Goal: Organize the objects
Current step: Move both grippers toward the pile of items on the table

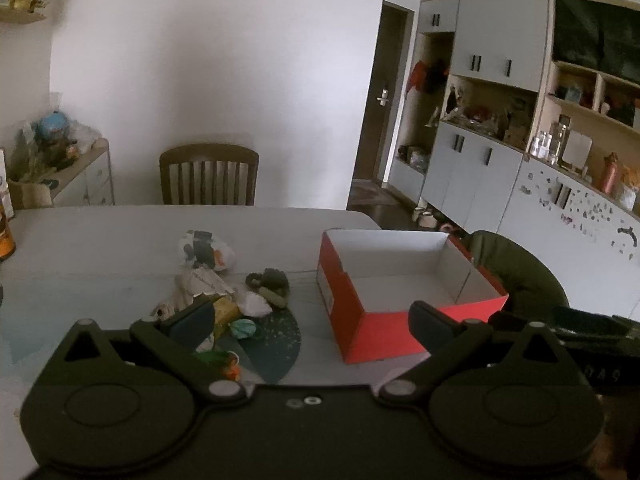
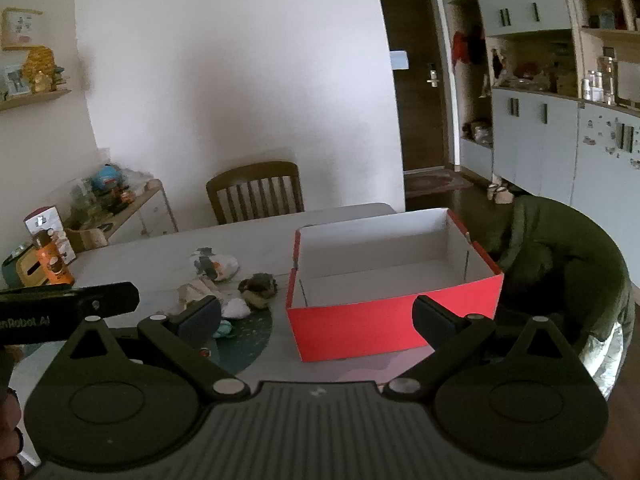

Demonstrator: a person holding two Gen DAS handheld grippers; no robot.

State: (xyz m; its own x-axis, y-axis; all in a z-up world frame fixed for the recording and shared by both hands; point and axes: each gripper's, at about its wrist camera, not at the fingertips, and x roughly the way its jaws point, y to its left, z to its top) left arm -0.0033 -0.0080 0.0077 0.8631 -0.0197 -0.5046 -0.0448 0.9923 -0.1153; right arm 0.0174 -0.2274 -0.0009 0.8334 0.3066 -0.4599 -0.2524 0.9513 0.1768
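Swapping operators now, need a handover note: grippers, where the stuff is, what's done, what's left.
Left gripper: open, holding nothing, hovering over the near table edge.
Right gripper: open, holding nothing, facing the box.
Box: red outside, white inside, open top, on the table, right of the pile; what shows of its inside is bare.
Pile: small mixed items, wrappers and toys, partly on a dark mat, left of the box.
Done: nothing shows as moved into the box.
Left: probably the whole pile goes into the box.

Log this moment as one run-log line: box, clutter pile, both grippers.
red box: empty, on table | clutter pile: beside box | left gripper: jaws open, holding nothing | right gripper: jaws open, holding nothing
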